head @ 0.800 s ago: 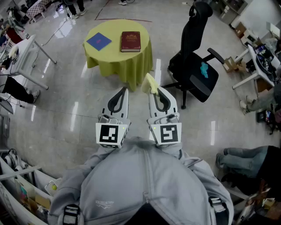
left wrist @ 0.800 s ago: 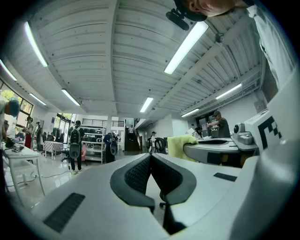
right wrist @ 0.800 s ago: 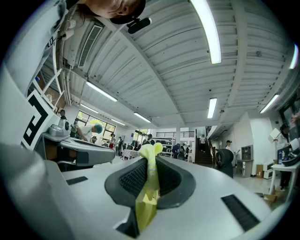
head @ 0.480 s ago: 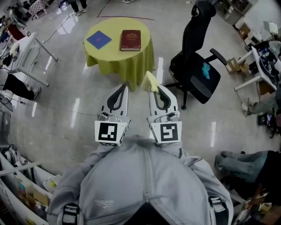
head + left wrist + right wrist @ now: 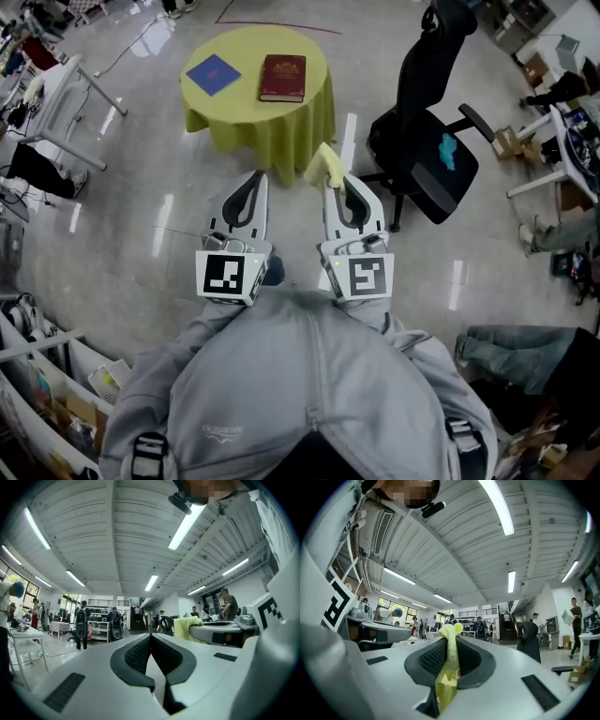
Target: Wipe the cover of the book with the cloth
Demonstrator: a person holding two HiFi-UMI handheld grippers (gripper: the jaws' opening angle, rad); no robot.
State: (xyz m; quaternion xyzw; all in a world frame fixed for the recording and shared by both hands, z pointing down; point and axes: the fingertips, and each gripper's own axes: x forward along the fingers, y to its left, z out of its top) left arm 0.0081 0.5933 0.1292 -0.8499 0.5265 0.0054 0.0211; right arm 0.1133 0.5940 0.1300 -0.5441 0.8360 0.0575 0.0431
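One cloth sits pinched inside right claw.

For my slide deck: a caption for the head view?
Right gripper holds yellow cloth, left gripper shut and empty, red book ahead on round table.

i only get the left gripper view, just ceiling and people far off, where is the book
Observer: The head view shows the dark red book lying flat on a round table with a yellow cover, across the floor ahead.
Operator: anything else on that table
Observer: A flat blue square item lies left of the book, apart from it.
Operator: is the cloth actually gripped
Observer: Yes. In the right gripper view the right gripper is shut on the yellow cloth, which is pinched between its jaws.
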